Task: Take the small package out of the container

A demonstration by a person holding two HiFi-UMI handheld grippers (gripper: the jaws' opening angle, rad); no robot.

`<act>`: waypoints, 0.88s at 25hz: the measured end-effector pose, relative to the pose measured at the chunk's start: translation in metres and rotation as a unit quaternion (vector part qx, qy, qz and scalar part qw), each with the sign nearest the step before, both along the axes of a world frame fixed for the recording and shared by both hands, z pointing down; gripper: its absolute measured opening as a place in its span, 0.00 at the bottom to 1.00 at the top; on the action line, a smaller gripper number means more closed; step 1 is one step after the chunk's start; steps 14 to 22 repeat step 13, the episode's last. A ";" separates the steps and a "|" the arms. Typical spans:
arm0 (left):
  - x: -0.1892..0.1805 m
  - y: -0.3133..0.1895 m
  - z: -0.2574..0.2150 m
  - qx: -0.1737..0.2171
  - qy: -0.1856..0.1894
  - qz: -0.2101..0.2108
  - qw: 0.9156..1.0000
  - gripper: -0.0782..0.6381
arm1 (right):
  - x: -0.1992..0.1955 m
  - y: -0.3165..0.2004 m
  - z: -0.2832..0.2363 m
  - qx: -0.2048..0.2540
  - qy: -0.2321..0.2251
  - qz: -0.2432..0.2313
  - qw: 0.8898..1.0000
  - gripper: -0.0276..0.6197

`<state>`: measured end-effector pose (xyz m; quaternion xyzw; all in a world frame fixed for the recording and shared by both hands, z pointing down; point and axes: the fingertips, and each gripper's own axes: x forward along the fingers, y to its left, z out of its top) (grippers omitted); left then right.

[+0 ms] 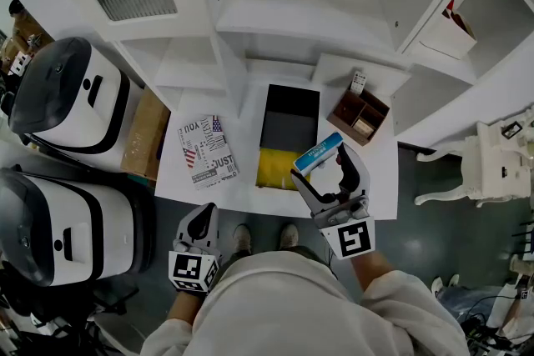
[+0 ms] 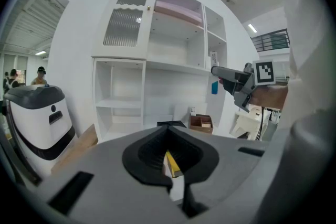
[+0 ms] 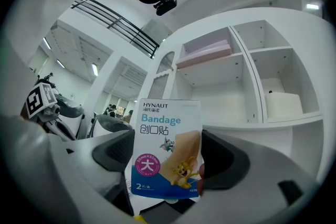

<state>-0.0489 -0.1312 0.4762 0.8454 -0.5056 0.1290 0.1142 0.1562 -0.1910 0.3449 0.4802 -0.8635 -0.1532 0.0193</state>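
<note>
The right gripper (image 1: 320, 167) is clamped on the small package (image 1: 318, 154); in the right gripper view we see one jaw at each side of its lower part, with the printed face turned to the camera and the print upright. The package is clear of the container (image 1: 289, 107): in the head view we see it raised over the container's near right corner, above the yellow near end (image 1: 279, 167). Its long axis runs along the jaws and away from the claw; in the head view it slants from near-left to far-right, the free top edge pointing towards the shelves. We judge the removal essentially done, so the next move turns on carrying the package sideways, off the container, to a bare part of the table (image 1: 249, 147). The left gripper (image 1: 201, 219) is lower, at the table's near edge and well apart from the package; its jaws are together with nothing between them.
</note>
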 end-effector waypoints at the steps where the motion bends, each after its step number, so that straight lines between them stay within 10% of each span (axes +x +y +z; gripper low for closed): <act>1: 0.000 0.000 0.000 0.000 0.000 0.000 1.000 0.12 | 0.000 0.000 0.000 0.000 0.000 -0.001 1.000 0.69; 22: 0.000 0.002 0.001 -0.001 -0.002 -0.001 1.000 0.12 | -0.002 0.001 0.001 0.000 0.002 -0.006 1.000 0.69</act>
